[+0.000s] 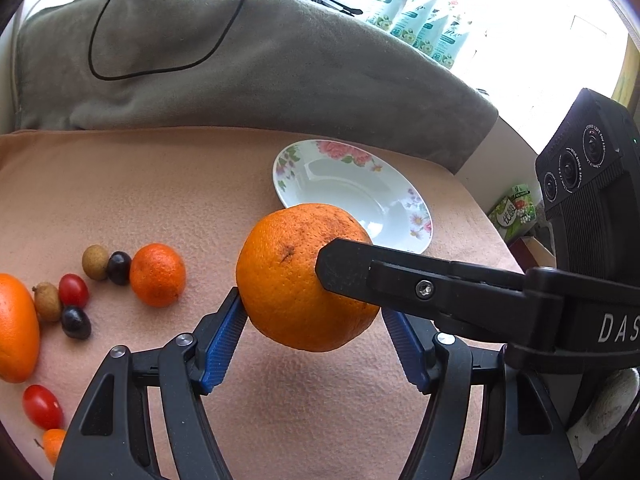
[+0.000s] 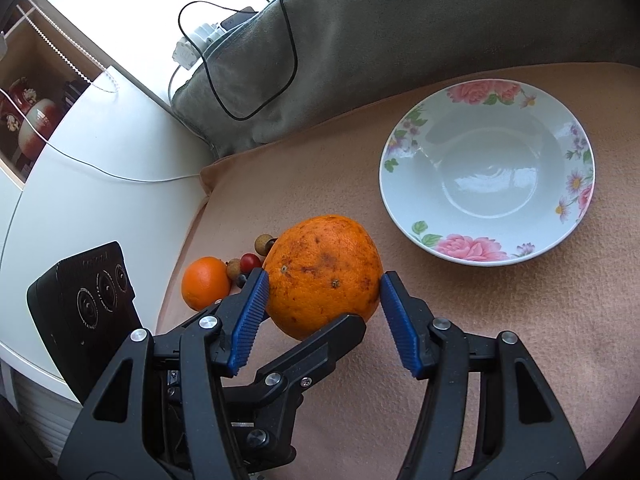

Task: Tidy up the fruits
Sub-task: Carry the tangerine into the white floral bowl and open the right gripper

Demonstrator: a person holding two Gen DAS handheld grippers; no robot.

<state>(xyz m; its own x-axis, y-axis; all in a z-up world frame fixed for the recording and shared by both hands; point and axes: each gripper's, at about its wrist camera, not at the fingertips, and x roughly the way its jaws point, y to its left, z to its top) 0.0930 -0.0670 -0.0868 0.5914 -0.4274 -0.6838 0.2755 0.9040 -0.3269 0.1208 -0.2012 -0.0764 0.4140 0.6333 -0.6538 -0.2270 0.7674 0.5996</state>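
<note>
A large blemished orange (image 1: pixel 304 276) hangs above the peach cloth, held between both grippers. My left gripper (image 1: pixel 312 320) has its blue pads at the orange's two sides. My right gripper (image 2: pixel 324 304) also has its pads at the orange (image 2: pixel 324 276), and one of its black fingers (image 1: pixel 360 272) crosses the fruit in the left wrist view. A floral white bowl (image 2: pixel 412 216), empty, stands on the cloth to the right. The bowl also shows in the left wrist view (image 1: pixel 288 168). A small orange (image 1: pixel 158 274), longans, dark grapes and cherry tomatoes (image 1: pixel 73 290) lie at the left.
Another big orange (image 1: pixel 16 328) lies at the far left edge. A grey blanket (image 1: pixel 248 68) with a black cable (image 1: pixel 96 48) rises behind the cloth. A white counter (image 2: pixel 100 152) borders the cloth on the left. Packets (image 1: pixel 424 20) stand at the back right.
</note>
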